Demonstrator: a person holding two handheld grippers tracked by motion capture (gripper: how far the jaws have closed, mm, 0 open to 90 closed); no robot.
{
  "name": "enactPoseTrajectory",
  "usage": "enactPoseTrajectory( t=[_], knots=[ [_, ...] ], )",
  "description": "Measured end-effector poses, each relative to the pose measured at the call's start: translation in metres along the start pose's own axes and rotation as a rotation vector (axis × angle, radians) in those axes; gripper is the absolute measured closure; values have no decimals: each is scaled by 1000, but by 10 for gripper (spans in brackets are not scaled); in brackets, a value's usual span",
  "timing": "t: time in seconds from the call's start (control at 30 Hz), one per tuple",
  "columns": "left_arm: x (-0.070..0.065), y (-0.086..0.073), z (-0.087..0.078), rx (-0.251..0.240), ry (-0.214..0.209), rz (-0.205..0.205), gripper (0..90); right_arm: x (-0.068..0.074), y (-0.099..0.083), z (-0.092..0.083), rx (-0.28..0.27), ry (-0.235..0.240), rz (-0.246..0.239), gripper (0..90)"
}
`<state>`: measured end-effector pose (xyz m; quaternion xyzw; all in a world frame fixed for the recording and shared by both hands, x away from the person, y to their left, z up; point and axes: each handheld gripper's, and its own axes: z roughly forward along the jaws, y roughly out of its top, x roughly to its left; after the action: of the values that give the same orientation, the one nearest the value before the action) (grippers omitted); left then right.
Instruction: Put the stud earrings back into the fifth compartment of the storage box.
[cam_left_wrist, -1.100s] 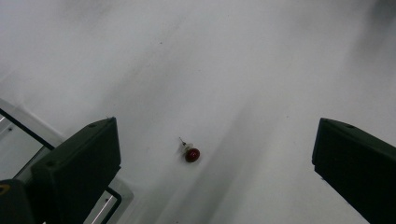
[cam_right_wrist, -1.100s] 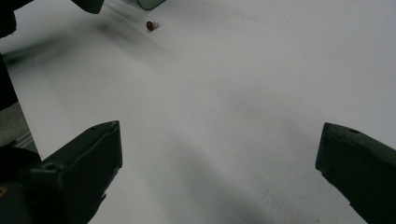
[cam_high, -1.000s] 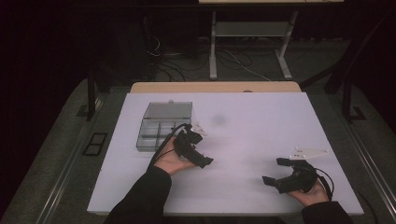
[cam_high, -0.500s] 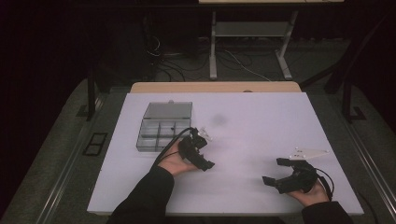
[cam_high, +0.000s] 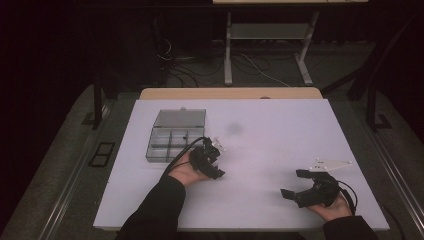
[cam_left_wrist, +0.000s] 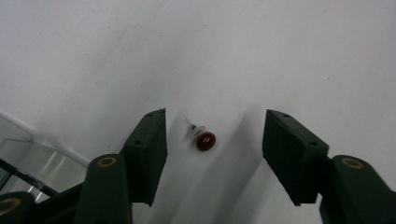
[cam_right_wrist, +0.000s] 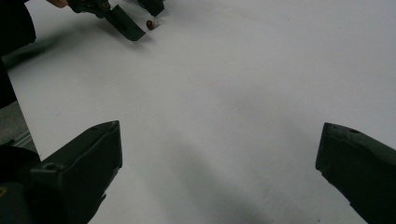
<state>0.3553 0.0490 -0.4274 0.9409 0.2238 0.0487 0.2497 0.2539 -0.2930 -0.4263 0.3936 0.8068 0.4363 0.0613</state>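
A small red bead on a short clear stem (cam_left_wrist: 204, 139) lies on the white table (cam_high: 270, 145). My left gripper (cam_left_wrist: 215, 122) points down over it, one jaw on each side. The jaws have just been closing, but a gap remains on both sides of the bead, so the gripper is open. In the high view the left gripper (cam_high: 209, 162) is just right of a clear compartment box (cam_high: 175, 136). My right gripper (cam_high: 295, 183) rests open near the front right, with bare table between its jaws (cam_right_wrist: 219, 130). It sees the left gripper (cam_right_wrist: 126, 21) and the bead (cam_right_wrist: 149, 23) far off.
The clear box's corner (cam_left_wrist: 28, 158) lies close to the left jaw. A wooden edge (cam_high: 230, 93) runs behind the white top. A metal table frame (cam_high: 270, 45) and cables stand on the dark floor beyond.
The left gripper's jaws have narrowed around the bead, and the hand has shifted slightly toward the near side. The right hand has stayed where it was.
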Motion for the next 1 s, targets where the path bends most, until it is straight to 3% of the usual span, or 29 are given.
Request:
enactPoseTrajectory(
  t=[0.47, 1.0],
  knots=[
    [1, 0, 2, -13, 9, 21, 767, 0, 0, 0, -6, -10, -3, 3],
    [6, -1, -3, -37, -14, -15, 790, -1, 0, 0, -6, -10, -2, 2]
  ],
)
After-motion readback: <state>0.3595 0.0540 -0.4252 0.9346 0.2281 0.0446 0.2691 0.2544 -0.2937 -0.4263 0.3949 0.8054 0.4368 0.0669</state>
